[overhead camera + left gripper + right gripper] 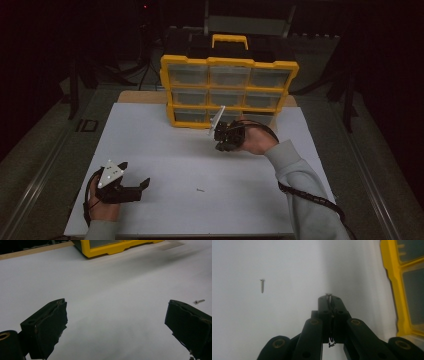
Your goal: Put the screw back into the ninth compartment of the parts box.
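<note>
Black jaws of our right gripper (328, 298) rise closest to the lens in the right gripper view, pressed together on a small screw (328, 295) whose head sticks out at their tips. We hold that gripper above the white surface (165, 145), just in front of the yellow organizer (227, 90), which stands upright at the far side with its clear drawers facing us. In the high view the right gripper (220, 142) sits near the organizer's bottom row, with our right hand (255, 140) behind it.

Our left gripper (142, 185) rests low at the near left of the surface, jaws spread wide with nothing between them; our left hand (102, 205) grips its body. A second screw (200, 190) lies loose on the surface between the two grippers, well apart from the organizer. It shows too beyond one jaw in the left gripper view (199, 301)
</note>
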The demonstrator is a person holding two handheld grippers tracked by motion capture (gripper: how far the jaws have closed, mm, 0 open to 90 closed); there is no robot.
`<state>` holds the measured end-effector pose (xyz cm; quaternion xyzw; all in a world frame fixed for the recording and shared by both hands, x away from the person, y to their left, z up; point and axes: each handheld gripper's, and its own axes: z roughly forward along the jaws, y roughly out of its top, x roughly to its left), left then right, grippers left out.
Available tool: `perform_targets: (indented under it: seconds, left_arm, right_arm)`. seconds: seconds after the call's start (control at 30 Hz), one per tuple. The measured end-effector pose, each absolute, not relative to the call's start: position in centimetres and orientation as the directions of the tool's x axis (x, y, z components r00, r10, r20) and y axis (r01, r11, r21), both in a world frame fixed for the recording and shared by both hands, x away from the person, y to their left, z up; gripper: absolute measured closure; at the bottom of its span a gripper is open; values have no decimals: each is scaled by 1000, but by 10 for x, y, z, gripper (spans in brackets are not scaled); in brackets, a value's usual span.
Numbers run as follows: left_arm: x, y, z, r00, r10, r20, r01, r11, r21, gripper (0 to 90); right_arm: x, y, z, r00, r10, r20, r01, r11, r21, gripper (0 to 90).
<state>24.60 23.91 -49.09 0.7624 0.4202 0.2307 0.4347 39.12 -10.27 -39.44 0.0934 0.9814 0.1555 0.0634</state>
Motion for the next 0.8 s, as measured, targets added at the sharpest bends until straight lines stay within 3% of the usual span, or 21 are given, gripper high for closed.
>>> perform_targets:
  seconds: [0.8]
  left_arm:
    - [246,239,-491,541,841,-12,441,-271,856,47]
  right_arm:
    - [407,-115,-378,-960,260,-104,213,919,333,879]
